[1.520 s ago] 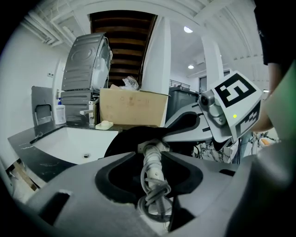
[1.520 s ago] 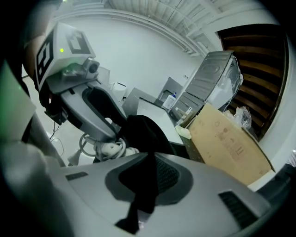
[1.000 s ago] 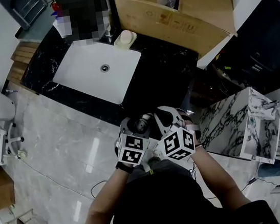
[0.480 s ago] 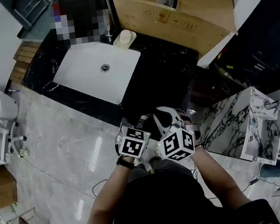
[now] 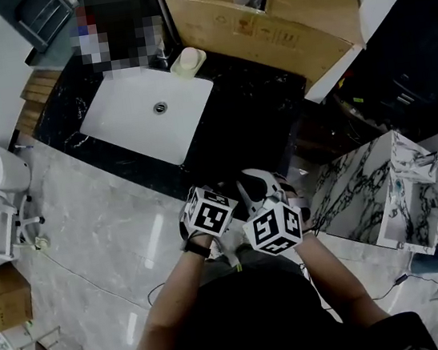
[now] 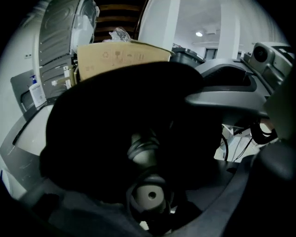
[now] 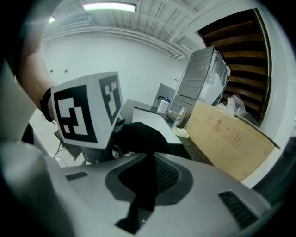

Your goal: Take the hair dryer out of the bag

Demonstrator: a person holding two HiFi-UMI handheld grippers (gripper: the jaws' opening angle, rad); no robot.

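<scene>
Removal only started, most left to do.
The left tool point(image 6: 149, 206) pinches the grey plastic hair dryer point(image 6: 144, 152) deep inside the black fabric bag point(image 6: 92, 129); the right tool point(image 7: 141, 199) is pressed together on the bag's cloth.

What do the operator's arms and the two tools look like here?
The left tool has jaws that look dark grey in shadow, and carries a white cube with black square markers. The right tool has light grey moulded jaws with dark ribbed pads and a matching marker cube. The person wears a black short-sleeved top and a black wristband on the left wrist.
</scene>
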